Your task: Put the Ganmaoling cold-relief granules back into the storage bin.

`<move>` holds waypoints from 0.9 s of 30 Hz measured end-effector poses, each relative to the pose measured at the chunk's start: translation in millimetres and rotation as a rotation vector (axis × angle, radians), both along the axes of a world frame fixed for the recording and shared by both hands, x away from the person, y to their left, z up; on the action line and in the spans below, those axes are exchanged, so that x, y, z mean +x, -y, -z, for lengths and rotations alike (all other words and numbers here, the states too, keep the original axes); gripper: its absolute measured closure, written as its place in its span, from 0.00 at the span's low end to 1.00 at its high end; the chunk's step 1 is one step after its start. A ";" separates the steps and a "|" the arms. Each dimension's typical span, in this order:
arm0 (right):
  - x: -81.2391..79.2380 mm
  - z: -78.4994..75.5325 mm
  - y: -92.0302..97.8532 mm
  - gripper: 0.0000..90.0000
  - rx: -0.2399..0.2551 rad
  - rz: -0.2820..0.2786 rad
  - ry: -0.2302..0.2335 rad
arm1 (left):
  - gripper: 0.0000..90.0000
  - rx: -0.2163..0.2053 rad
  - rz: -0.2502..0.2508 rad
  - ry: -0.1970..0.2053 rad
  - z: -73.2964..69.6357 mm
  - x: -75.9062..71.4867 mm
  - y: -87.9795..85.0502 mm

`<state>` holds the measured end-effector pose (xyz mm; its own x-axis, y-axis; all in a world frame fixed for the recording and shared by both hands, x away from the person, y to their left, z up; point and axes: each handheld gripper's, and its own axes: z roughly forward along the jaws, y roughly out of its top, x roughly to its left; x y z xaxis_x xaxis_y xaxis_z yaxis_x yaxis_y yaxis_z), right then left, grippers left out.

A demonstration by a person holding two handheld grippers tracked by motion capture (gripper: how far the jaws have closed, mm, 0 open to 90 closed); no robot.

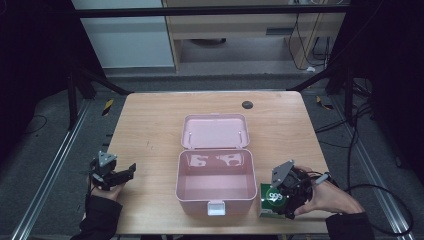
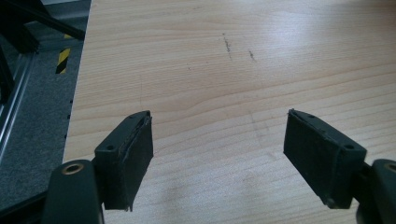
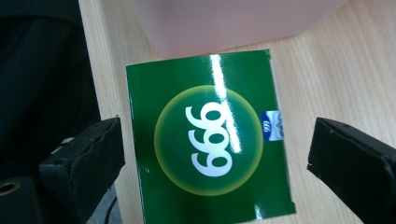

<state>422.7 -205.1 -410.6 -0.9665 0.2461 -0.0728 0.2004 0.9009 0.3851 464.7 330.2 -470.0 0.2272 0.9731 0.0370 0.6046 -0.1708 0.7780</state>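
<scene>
Pink plastic box (image 1: 216, 187) sat at centre of the wooden table (image 1: 150, 125), lid (image 1: 215, 131) swung open toward the top of the frame, white latch (image 1: 216, 207) on its lower wall. Green carton (image 3: 208, 140), printed "999" in a yellow-green disc, lay flat at lower right, just beside the box. Right gripper (image 1: 286, 197) hung over the carton, jaws spread to either side, not touching it. Left gripper (image 1: 120, 175) sat lower left over bare wood, jaws wide apart, nothing between them.

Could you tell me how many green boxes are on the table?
1: the green box lies by the pink case's right side, under the right gripper. None seem hidden.
</scene>
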 end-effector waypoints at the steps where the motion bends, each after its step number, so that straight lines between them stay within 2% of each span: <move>1: 0.0 1.2 -0.6 0.04 -0.007 -0.001 -0.005 | 0.26 0.001 0.000 0.000 0.1 0.1 0.0; 15: 3.2 21.3 -2.7 0.05 -0.042 -0.001 -0.036 | 0.26 0.003 0.003 -0.001 0.4 0.2 0.4; 27: 6.1 32.8 -4.3 0.11 -0.062 -0.019 -0.070 | 0.26 0.005 0.004 -0.002 0.5 0.3 0.2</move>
